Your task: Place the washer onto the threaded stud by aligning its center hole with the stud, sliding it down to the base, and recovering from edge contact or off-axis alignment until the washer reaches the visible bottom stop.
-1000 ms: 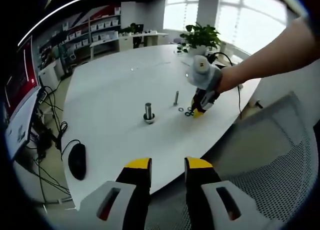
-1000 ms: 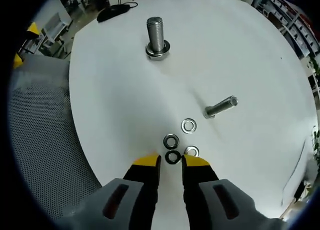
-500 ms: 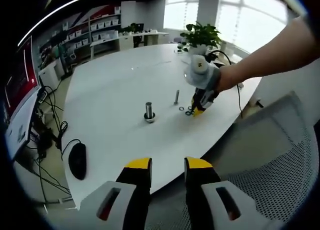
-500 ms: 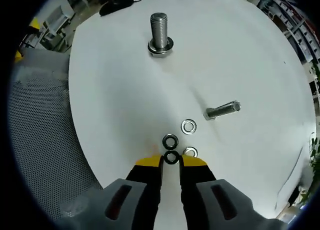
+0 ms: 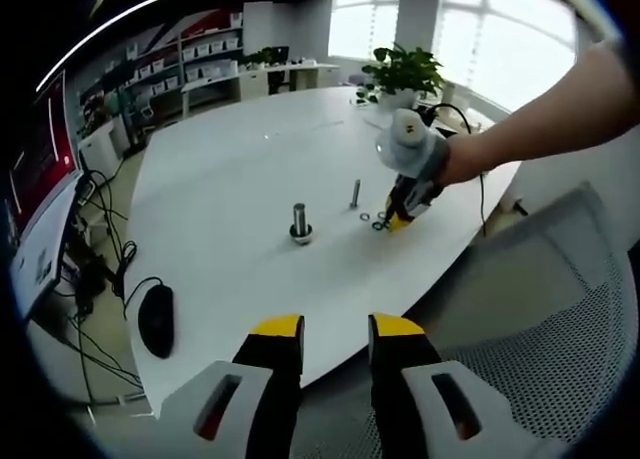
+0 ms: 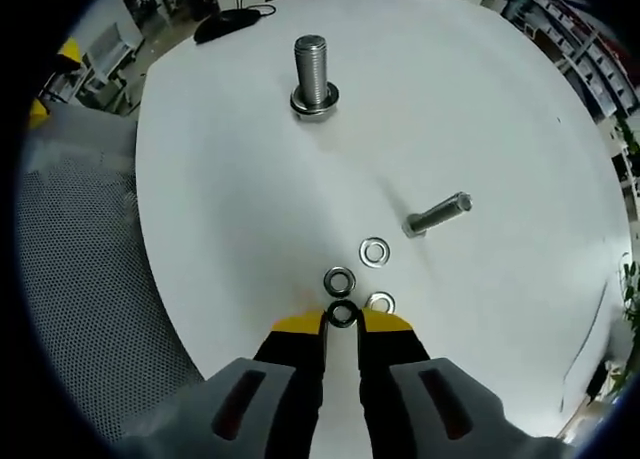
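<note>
A thick threaded stud [image 6: 311, 71] stands upright on the white table [image 6: 230, 199] with a washer around its base; it also appears in the left gripper view [image 5: 299, 222]. Several loose washers lie close to my right gripper [image 6: 342, 324]: a silver washer [image 6: 375, 250], a darker washer [image 6: 339, 279] and another silver washer [image 6: 380, 301]. The dark washer [image 6: 343, 314] sits flat on the table between the yellow tips, and the jaws are shut on it. In the left gripper view the right gripper [image 5: 393, 219] is down at the washers. My left gripper [image 5: 336, 329] hovers open over the table edge, holding nothing.
A thinner bolt [image 6: 436, 214] stands right of the washers. A black mouse [image 5: 154, 320] and its cable lie at the table's left end. A mesh chair [image 6: 80, 279] is against the near table edge. A potted plant [image 5: 400, 74] stands at the far side.
My right jaws have narrowed around the dark washer at their tips, mostly in the first half second. The left gripper has stayed still and open.
</note>
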Available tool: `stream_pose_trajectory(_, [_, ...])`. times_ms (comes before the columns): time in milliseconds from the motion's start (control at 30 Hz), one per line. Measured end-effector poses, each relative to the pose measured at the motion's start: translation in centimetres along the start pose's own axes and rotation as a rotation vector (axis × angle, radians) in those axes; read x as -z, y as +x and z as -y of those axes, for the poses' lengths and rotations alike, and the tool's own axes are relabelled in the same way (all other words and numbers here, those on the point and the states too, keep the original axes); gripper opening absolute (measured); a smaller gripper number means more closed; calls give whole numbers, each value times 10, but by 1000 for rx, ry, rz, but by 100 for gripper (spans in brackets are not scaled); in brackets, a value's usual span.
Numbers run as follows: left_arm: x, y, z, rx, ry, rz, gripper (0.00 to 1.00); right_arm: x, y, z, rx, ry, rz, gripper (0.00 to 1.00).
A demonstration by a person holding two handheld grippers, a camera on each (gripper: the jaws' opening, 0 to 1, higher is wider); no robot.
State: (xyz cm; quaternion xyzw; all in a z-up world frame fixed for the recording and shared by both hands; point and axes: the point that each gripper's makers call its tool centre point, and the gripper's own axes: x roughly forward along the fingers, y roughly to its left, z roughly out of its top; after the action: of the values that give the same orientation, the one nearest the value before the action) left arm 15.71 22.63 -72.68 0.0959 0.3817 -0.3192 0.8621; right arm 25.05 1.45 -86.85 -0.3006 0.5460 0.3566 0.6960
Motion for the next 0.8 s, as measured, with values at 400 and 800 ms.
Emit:
stream_pose_trajectory(400, [0, -1, 0, -3, 2, 4, 24, -2, -19, 8, -2, 68, 35, 13])
stream_pose_trajectory(800, [0, -1, 0, -5, 6, 5, 23, -38, -44, 32, 33, 62, 109, 13])
